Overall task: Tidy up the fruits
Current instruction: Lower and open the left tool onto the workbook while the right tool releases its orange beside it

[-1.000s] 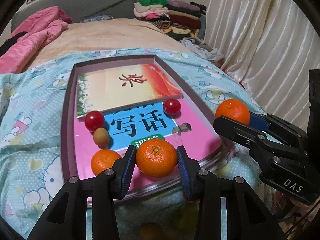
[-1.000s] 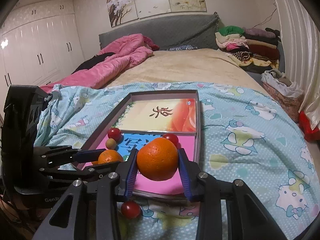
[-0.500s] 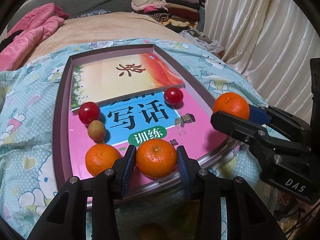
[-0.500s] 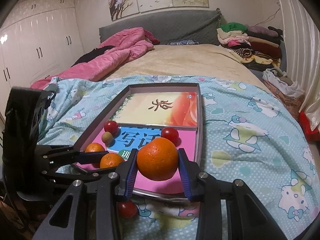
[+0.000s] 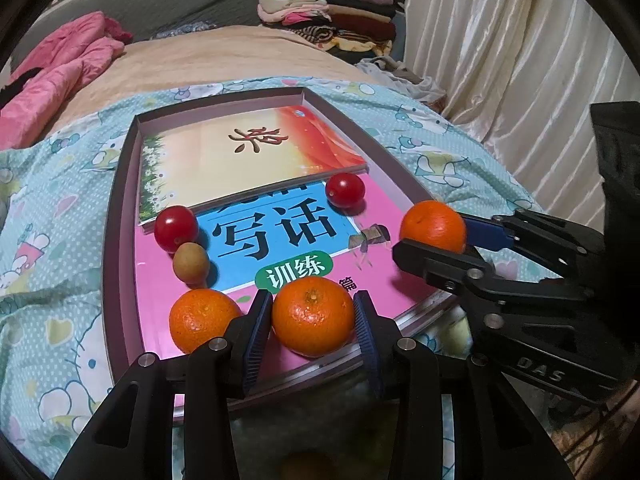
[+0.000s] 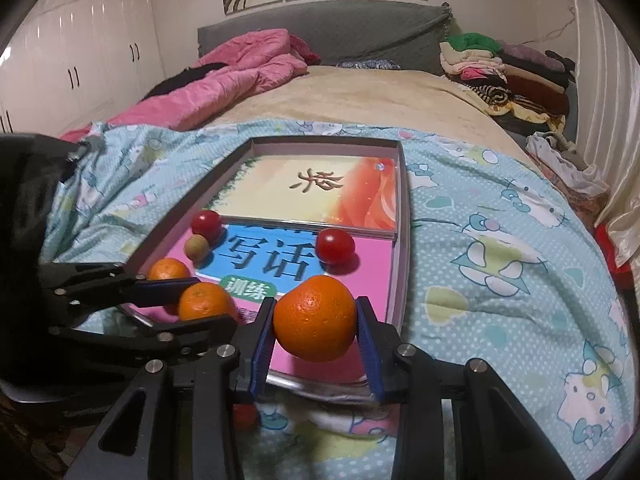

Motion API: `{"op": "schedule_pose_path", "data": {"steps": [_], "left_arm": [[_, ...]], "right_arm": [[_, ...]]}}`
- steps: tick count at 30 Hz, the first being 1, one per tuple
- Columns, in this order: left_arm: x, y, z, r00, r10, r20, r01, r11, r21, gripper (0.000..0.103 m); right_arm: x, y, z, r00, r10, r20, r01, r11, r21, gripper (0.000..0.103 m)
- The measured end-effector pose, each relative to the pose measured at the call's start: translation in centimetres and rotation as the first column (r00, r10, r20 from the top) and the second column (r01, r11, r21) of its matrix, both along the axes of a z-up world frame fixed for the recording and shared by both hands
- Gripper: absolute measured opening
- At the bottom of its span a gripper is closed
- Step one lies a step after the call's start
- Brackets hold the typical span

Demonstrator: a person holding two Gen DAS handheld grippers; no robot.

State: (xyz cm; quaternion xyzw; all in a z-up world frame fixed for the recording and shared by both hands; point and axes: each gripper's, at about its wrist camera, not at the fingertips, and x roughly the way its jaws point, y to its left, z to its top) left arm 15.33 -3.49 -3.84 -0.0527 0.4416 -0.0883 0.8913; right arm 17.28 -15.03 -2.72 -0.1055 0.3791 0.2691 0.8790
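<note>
Placing oranges in the tray: left gripper pinching an orange low over the pink book, right gripper pinching another orange above the near rim, probably lowering, then releasing.

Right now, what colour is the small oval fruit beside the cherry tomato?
Brownish-green small oval fruit, clearest in the left wrist view.

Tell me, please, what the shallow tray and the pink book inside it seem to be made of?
The shallow tray looks like thin cardboard with a matte mauve finish: its walls are thin, flat and sharp at the corners. It could also be plastic. The pink book seems to have a glossy coated paper cover, since room light reflects softly on its printed surface.
</note>
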Motion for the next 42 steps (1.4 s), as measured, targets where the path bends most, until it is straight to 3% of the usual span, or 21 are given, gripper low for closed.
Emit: {"op": "schedule_pose_path", "data": {"steps": [5, 13, 25, 30, 42], "left_arm": [[0.0, 0.0, 0.0, 1.0, 0.0, -0.001, 0.0, 1.0, 0.001, 0.043], [0.0, 0.0, 0.0, 1.0, 0.0, 0.0, 0.0, 1.0, 0.005, 0.043], [-0.1, 0.0, 0.0, 1.0, 0.004, -0.001, -0.004, 1.0, 0.0, 0.043], [-0.2, 0.1, 0.0, 1.0, 0.007, -0.001, -0.007, 1.0, 0.002, 0.043], [-0.3, 0.4, 0.1, 1.0, 0.014, -0.005, -0.014, 1.0, -0.004, 0.043]], "right_arm": [[0.5, 0.4, -0.9, 0.999, 0.015, -0.035, -0.016, 0.999, -0.032, 0.039], [0.1, 0.7, -1.2, 1.0, 0.023, -0.013, -0.024, 0.997, -0.07, 0.04], [0.1, 0.5, -1.0, 1.0, 0.022, -0.014, -0.023, 0.998, -0.06, 0.04], [0.0, -0.2, -0.3, 1.0, 0.004, 0.01, -0.004, 1.0, -0.031, 0.05], [-0.4, -0.6, 0.6, 0.999, 0.002, 0.039, -0.002, 1.0, 0.003, 0.056]]}}
